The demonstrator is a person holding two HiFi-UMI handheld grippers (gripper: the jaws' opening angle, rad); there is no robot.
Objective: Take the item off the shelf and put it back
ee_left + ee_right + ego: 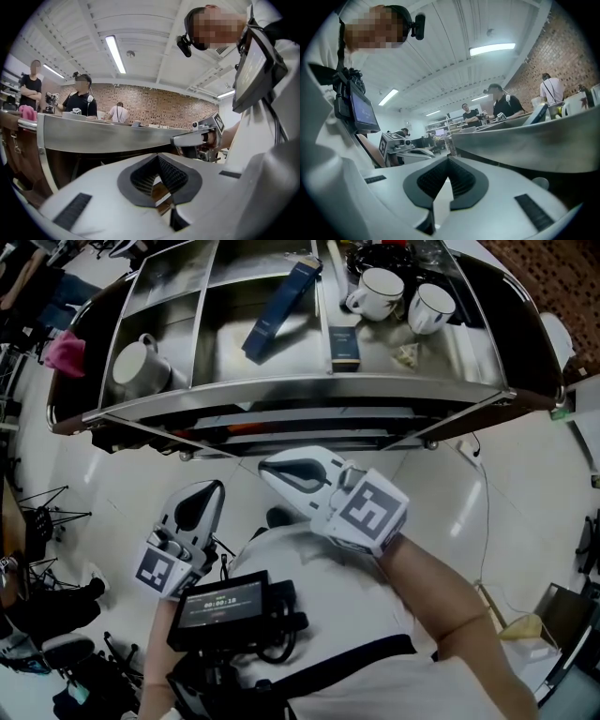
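Note:
A steel shelf [309,390] runs across the top of the head view. On it lie a tilted blue box [281,296], a smaller dark blue box [344,348], a white mug [139,362] at the left and two white cups [380,292] at the right. My left gripper [214,486] is shut and empty, below the shelf's front edge. My right gripper [265,466] is also shut with nothing in it, a little nearer the shelf. Both point toward the shelf edge [108,136] without touching it. The left gripper's own view shows its jaws [158,157] meeting, and the right gripper's jaws [449,158] likewise.
A pink cloth [64,352] hangs at the shelf's left end. Several people [80,96] stand behind the shelf. Tripod legs [42,512] and cables sit on the floor at my left. A screen device [230,606] hangs on my chest. A yellow object [525,626] lies at the lower right.

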